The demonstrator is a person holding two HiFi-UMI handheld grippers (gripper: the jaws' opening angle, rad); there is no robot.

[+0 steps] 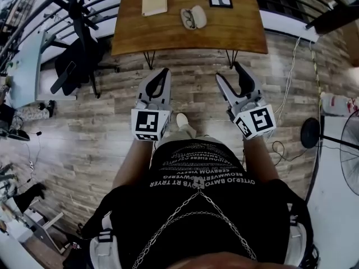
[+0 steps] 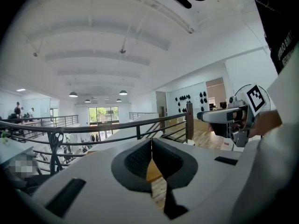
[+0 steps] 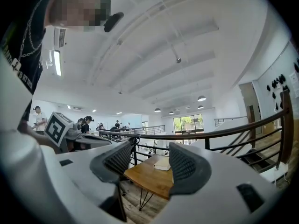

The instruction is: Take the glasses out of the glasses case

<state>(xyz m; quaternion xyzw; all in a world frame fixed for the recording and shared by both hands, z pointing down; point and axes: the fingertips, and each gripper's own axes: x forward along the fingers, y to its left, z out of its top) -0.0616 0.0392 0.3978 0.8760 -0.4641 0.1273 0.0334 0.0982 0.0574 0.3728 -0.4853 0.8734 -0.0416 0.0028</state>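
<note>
Open-plan office, loft-style, prob. on an upper level: black metal railing [image 2: 129,125] runs along the edge, high white ceiling [image 2: 103,36] w/ pendant lamps [image 2: 123,93], ppl [image 3: 85,122] at desks in the bkgd, black office chair [image 1: 76,66], wood-plank floor [image 1: 101,128], wooden table [image 1: 241,29] on thin metal legs.

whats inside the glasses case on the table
Dark-rimmed glasses lie in the glasses case, which looks open; whatever is beneath them is covered.

Rows of white lettering stood on the person's black shirt [image 1: 197,175], upside down and too garbled to read.
</note>
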